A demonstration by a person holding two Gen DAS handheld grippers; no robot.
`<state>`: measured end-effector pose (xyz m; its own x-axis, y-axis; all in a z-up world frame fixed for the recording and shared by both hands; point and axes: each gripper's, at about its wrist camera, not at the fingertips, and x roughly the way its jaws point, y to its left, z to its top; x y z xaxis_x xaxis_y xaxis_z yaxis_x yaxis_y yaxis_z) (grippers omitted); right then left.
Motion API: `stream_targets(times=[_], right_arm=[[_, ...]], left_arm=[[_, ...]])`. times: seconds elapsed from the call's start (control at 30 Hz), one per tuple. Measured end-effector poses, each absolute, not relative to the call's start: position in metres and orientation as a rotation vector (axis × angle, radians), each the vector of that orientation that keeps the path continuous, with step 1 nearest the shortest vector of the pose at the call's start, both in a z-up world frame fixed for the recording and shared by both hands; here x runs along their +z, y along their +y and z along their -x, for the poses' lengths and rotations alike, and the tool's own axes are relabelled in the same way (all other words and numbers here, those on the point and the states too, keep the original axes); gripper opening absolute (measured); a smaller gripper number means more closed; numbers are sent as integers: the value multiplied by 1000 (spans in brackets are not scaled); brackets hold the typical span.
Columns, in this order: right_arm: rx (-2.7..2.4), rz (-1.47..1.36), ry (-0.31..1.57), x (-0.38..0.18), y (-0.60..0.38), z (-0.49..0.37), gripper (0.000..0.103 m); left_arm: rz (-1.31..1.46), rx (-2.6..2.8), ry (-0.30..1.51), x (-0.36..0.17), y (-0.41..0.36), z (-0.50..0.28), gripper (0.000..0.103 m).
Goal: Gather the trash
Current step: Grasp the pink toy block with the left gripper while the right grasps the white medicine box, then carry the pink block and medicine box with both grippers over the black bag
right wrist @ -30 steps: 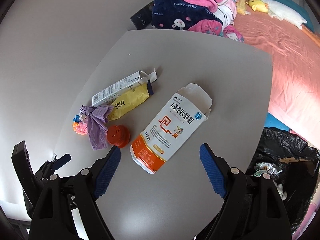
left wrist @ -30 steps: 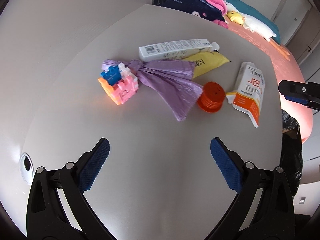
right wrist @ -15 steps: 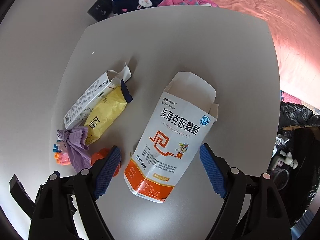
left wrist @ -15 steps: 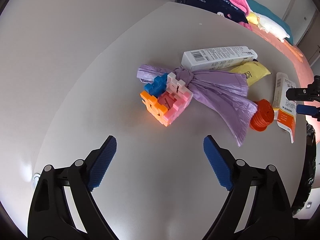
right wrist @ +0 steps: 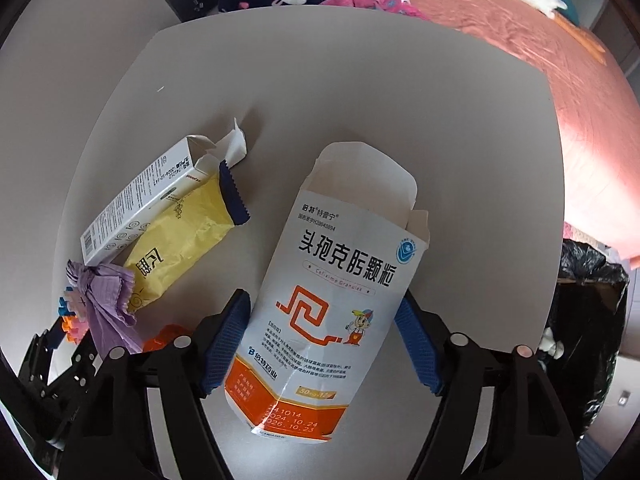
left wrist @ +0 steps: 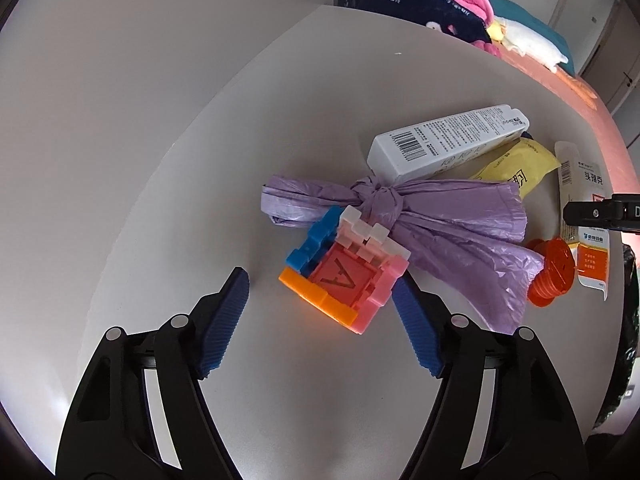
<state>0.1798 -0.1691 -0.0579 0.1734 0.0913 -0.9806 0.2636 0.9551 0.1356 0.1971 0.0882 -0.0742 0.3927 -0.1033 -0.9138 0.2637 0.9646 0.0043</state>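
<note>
My left gripper (left wrist: 322,322) is open, its fingers on either side of a multicoloured block cube (left wrist: 344,276) on the white table (left wrist: 256,140). A knotted purple plastic bag (left wrist: 440,220) lies just behind the cube. My right gripper (right wrist: 324,340) is open around the lower part of a flattened white and orange medicine box (right wrist: 332,300); its pads look very close to the box's sides. A long white carton (right wrist: 140,204), a yellow wrapper (right wrist: 180,240) and an orange cap (left wrist: 554,274) lie between the grippers.
A bin lined with a black bag (right wrist: 584,320) stands off the table's right edge, with some trash in it. A bed with a pink cover (right wrist: 540,32), clothes and soft toys is behind the table. The table's left edge runs near the wall.
Both grippers have moved forward and down: the left now straddles the block cube, the right now straddles the medicine box. The objects have not moved.
</note>
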Motion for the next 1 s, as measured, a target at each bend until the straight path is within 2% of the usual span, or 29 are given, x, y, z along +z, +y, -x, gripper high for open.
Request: stream_targets(times=[0.07,0.13,0.23,0.33,0.67,1.0], right_arm=[[-97,-303,1401,-56,-171,-179,64],[-71,-317,1403,-55,-174,-179,58],[-25,-349,1412,-54,-180,-179,48],[1,-369,1412,-56,-184,-174,44],[22,-446,1378,-38,-216,-155,45],[45,-401,1320,-9,-232,-129,47]], left_arm=[[-157,-239,1137,-75,87,-199,62],[-159,-239,1122,-72,87,-199,46],[-138,-242,1119,-72,87,-201,46],[-118,-235,1104,-70,89,-197,46],[-99,-218,1070,-39,88,-177,46],[-57,-248,1074,-22,47,-163,46]])
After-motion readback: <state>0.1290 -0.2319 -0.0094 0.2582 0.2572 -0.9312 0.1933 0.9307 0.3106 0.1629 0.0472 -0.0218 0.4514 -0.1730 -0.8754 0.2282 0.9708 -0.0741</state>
